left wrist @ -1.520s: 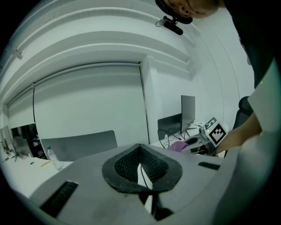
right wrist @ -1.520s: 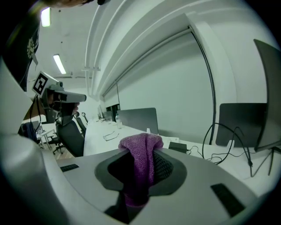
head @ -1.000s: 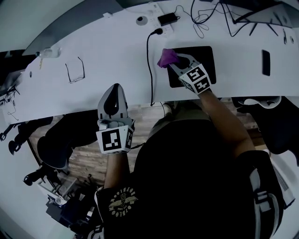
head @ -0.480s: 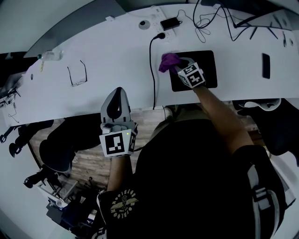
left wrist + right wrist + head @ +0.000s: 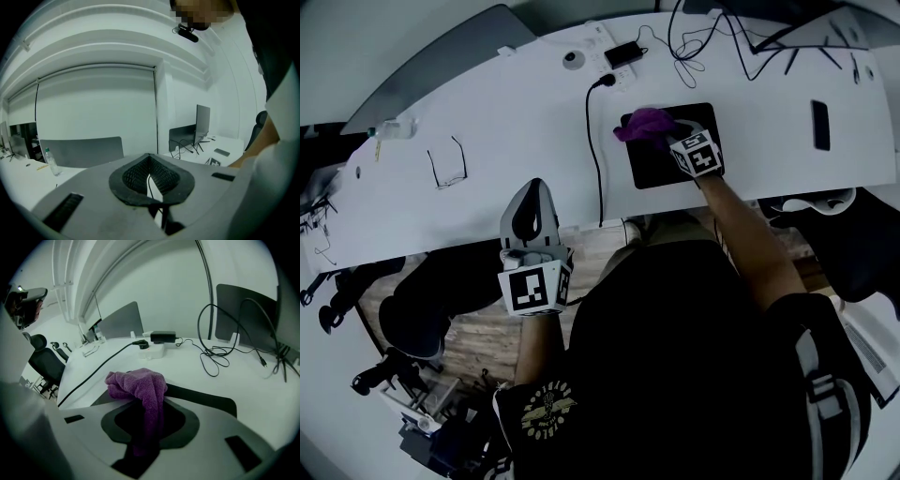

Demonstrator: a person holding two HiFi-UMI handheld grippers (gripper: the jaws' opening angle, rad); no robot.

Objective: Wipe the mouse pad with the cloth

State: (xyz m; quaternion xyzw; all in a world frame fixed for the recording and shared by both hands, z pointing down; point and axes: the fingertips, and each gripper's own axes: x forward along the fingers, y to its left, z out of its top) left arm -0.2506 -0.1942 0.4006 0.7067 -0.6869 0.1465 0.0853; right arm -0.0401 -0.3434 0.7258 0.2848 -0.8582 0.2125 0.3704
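A black mouse pad (image 5: pixel 667 171) lies on the white desk (image 5: pixel 516 122) in front of me. The purple cloth (image 5: pixel 644 124) rests bunched on the pad's far left corner. My right gripper (image 5: pixel 672 131) is shut on the cloth, and in the right gripper view the cloth (image 5: pixel 139 382) hangs down between its jaws over the mouse pad (image 5: pixel 208 400). Near the desk's front edge I hold my left gripper (image 5: pixel 530 208), off the surface. In the left gripper view the left gripper (image 5: pixel 149 176) is shut with nothing in it.
A black cable (image 5: pixel 593 141) runs from a power strip (image 5: pixel 614 58) to the desk's front edge, just left of the pad. Glasses (image 5: pixel 448 159) and a bottle (image 5: pixel 391 127) lie at the left. A phone (image 5: pixel 818 125) lies at the right, with tangled cables (image 5: pixel 694 42) behind the pad.
My right gripper has carried the cloth from the pad's left edge onto the pad's far left corner. The left gripper has stayed at the desk's front edge.
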